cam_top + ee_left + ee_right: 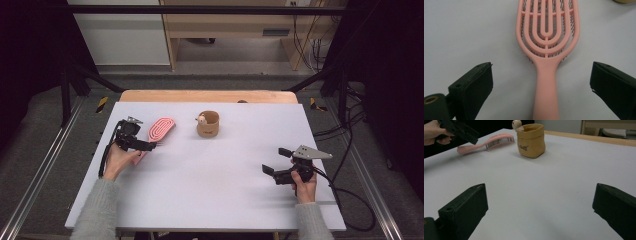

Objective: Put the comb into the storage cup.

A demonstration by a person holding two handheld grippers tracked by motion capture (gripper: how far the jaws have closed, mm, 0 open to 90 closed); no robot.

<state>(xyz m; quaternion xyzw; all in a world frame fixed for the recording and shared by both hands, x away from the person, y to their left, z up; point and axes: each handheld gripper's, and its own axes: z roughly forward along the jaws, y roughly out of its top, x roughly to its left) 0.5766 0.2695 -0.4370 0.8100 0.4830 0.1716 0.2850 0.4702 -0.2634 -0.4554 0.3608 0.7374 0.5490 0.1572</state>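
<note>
Left gripper view: we see the pink plastic hairbrush (547, 50) lying flat on the matte white tabletop (461, 32), its slotted oval head ahead and its smooth handle running between our left gripper's (541, 85) spread black jaws, untouched. From the high view we place the brush near the tabletop's far left corner. Beside it stands a tan, sack-shaped pot (208, 124). Our right gripper (277, 161) rests released near the right edge.

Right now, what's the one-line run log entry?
left gripper: open, straddling pink plastic hairbrush handle | right gripper: open, over white table | tan pouch-shaped cup: upright
</note>
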